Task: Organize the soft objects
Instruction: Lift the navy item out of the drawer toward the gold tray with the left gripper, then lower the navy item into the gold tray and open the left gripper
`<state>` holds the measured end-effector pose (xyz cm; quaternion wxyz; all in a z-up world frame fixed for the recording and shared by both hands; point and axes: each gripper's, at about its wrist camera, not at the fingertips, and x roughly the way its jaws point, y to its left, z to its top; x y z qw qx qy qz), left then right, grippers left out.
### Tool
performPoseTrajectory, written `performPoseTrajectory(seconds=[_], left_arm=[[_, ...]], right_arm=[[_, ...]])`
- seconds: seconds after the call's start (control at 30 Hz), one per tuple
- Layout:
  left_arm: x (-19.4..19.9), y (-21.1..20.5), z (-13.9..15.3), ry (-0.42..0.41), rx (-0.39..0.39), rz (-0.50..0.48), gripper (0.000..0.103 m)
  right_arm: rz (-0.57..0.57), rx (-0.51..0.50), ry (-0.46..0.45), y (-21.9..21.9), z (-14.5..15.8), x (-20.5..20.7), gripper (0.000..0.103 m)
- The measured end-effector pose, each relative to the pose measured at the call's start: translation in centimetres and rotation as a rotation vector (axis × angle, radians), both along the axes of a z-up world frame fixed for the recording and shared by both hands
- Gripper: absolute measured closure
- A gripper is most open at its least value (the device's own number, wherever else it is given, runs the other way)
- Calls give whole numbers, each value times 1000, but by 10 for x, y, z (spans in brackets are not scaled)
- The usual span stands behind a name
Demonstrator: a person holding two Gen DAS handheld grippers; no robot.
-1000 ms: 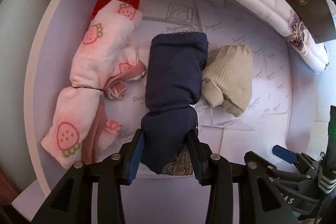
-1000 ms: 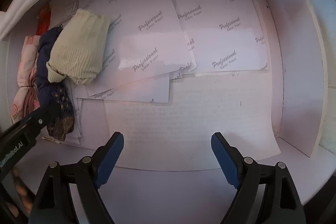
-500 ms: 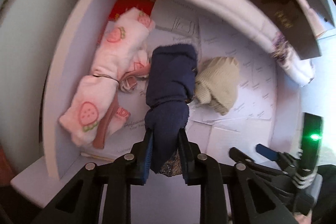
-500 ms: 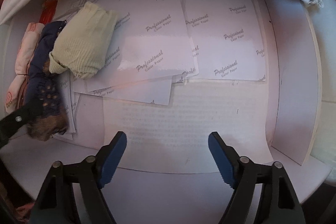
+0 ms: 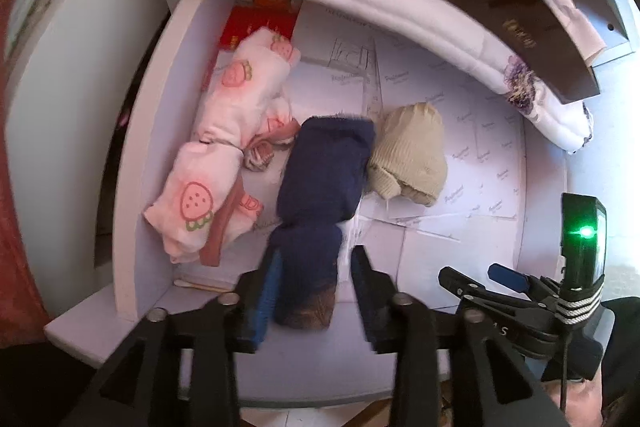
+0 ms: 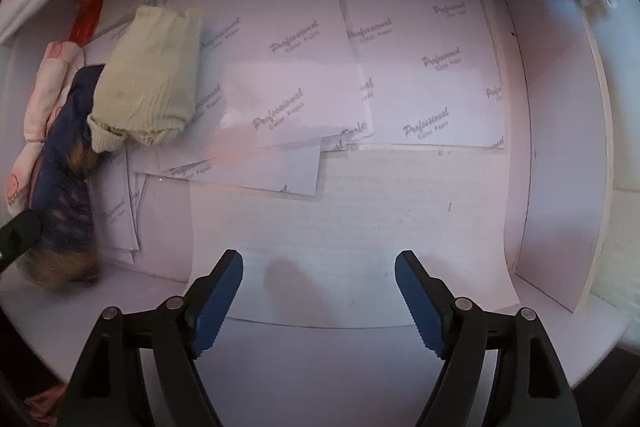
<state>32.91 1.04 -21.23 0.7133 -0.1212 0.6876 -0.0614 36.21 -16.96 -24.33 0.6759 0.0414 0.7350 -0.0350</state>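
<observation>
Step in hand: I am letting go of the navy roll (image 5: 320,179); I judge it is now placed in its row inside the white drawer (image 5: 132,163).
Left tongs (image 5: 316,291): the jaws are opening. The near end of the navy roll lies between them; the left pad seems to touch the cloth, the right pad stands clear of it, so I do not grip it now.
Right tongs (image 6: 318,301): the jaws stand wide apart with nothing between them, above bare paper.
Where the soft things are: the navy roll runs straight ahead of my left tongs. The pink strawberry roll (image 5: 224,147) lies to its left, the beige knitted roll (image 5: 412,155) touches it on the right, further ahead.
Next move: I think I must lift the left tongs away without dragging the cloth, because the roll can unroll easily. Then another soft thing has to be fetched; none is in view outside the drawer.
Surface: the drawer floor is lined with loose paper sheets (image 6: 420,67) that overlap each other; they can slide under a push.
Room: a folded white cloth (image 5: 400,11) hangs over the far edge of the drawer. A red packet (image 5: 256,23) lies in the far left corner.
</observation>
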Motion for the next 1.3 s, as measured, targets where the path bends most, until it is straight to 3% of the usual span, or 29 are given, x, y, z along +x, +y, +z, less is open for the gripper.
performPoseTrajectory(seconds=[0.13,0.37,0.4,0.47,0.57,0.67,0.8,0.97,1.17,1.3], left_arm=[[5,-8,-16,15,41,-24,49],[14,-26,-44,67,112,-85,50],[16,-28,-44,59,114,-89,52],[18,-29,-45,60,113,-94,68],[16,-32,-47,56,115,-118,75],[16,-27,-42,51,57,-65,76],[10,-11,-23,34,-16,25,76],[6,10,22,-70,-110,127,76],[15,11,93,-256,-242,133,76],[44,3,130,-313,-334,143,76]], right_arm=[[4,8,0,1,-1,0,24],[-1,11,2,1,1,-1,18],[2,8,1,1,3,-1,17],[4,4,-3,2,2,-2,17],[8,-1,-6,4,1,-3,17],[19,-5,-15,5,1,-4,17],[20,-6,-21,5,3,-5,18],[24,-4,-21,7,6,-6,19],[25,7,-12,8,6,-4,19],[15,26,-4,8,4,-2,19]])
